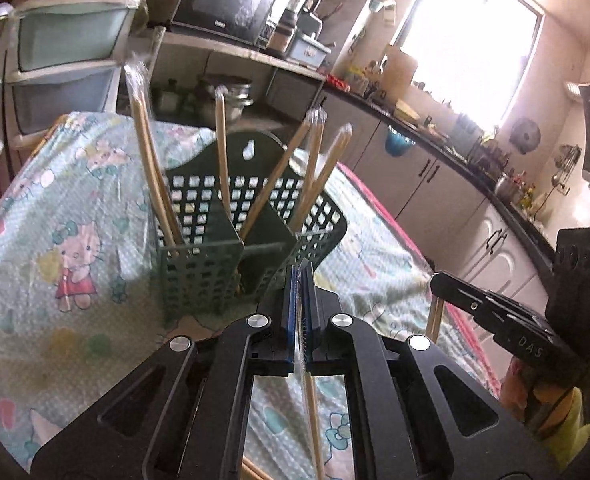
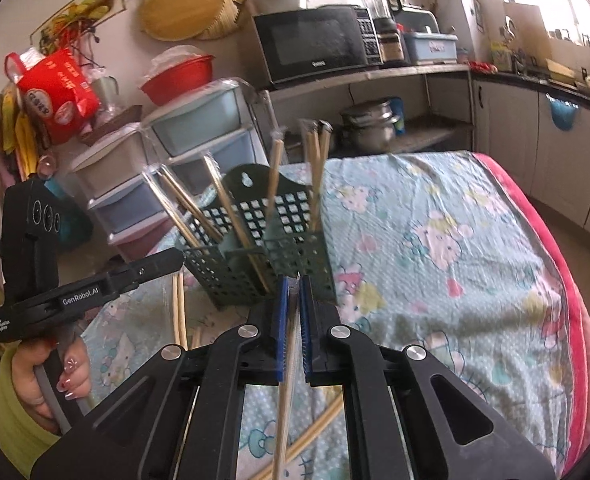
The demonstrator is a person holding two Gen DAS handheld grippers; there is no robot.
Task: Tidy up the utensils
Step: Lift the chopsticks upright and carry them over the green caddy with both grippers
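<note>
Inspecting both wrist views, I find each gripper closed on one wrapped pair of chopsticks. My left gripper has its blue-padded fingers pressed together on a plastic-sleeved pair of chopsticks that runs back beneath the gripper body. My right gripper is likewise clamped on a second sleeved pair, which slopes down and back from between the pads.

The green perforated utensil holder stands upright on the table, which is covered with a pale blue cartoon-cat cloth. Both grippers sit just in front of the holder, on its near side, above the cloth. The holder is split into compartments, and several more wrapped chopsticks lean outward from them in different directions, their tips rising above the holder's back panel.

Loose chopsticks lie on the cloth near the holder's front, to its left in the right wrist view. A hand in a yellow-green sleeve grips the left gripper's handle there.

Behind the holder stand stacked plastic drawers and a black microwave on a shelf.
</note>
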